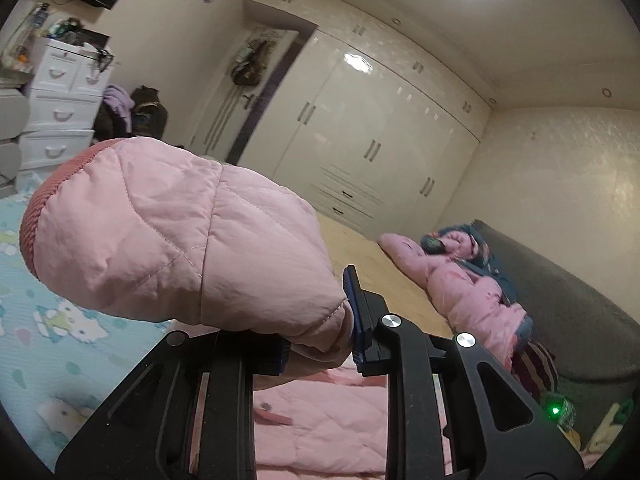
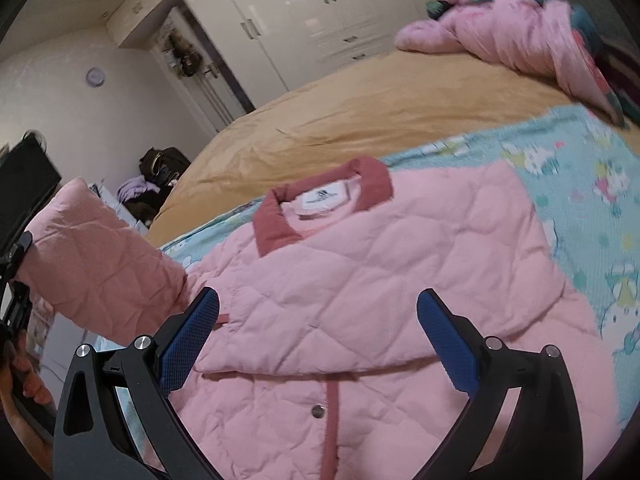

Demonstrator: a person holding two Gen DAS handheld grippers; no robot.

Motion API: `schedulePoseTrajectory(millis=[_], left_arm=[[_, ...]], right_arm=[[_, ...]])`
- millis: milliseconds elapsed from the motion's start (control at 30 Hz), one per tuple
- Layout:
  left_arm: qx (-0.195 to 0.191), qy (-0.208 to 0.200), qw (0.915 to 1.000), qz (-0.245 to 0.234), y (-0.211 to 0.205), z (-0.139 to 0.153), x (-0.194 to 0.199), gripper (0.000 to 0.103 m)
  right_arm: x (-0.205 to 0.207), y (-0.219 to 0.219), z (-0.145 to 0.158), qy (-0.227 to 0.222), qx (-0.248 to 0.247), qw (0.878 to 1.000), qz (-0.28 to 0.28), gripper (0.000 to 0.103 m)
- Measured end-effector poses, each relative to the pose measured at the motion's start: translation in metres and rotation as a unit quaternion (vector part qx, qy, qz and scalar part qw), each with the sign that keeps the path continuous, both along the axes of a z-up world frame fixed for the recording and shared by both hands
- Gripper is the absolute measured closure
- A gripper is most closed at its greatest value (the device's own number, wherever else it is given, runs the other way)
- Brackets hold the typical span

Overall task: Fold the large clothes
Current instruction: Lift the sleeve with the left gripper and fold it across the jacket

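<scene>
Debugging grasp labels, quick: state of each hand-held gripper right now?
Left hand-held gripper: shut on the sleeve of the pink jacket, lifted off the bed.
Right hand-held gripper: open, holding nothing, above the jacket's front.

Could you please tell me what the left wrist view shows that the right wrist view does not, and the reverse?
Only the left wrist view shows the white drawer chest and the left gripper shut on the sleeve, its ribbed cuff raised. Only the right wrist view shows the right gripper open over the jacket's front, with its collar and snap button. Both show the pink jacket, the cartoon-print blanket, the wardrobe and the far pile of clothes.
</scene>
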State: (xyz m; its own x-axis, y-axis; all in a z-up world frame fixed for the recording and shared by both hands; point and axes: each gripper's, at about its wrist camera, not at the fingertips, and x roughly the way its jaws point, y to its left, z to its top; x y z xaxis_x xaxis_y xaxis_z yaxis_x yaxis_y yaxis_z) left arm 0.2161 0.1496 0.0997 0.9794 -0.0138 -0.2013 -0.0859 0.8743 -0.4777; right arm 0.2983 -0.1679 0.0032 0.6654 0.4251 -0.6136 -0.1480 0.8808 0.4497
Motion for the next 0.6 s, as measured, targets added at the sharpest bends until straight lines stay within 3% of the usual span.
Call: schedulePoseTrajectory(millis=[367, 600], left_arm=[[0.042, 0.023, 0.9974, -0.053, -0.057, -0.019, 0.023, 0.088], [0.083, 0.052, 0.9905, -0.097, -0.096, -0.039, 0.045, 0.088]], right_arm=[[-0.002, -0.05, -0.012, 0.01, 0.012, 0.998, -0.06, 0.004], [-0.003, -0.066, -0.019, 0.017, 0.03, 0.996, -0.084, 0.004]])
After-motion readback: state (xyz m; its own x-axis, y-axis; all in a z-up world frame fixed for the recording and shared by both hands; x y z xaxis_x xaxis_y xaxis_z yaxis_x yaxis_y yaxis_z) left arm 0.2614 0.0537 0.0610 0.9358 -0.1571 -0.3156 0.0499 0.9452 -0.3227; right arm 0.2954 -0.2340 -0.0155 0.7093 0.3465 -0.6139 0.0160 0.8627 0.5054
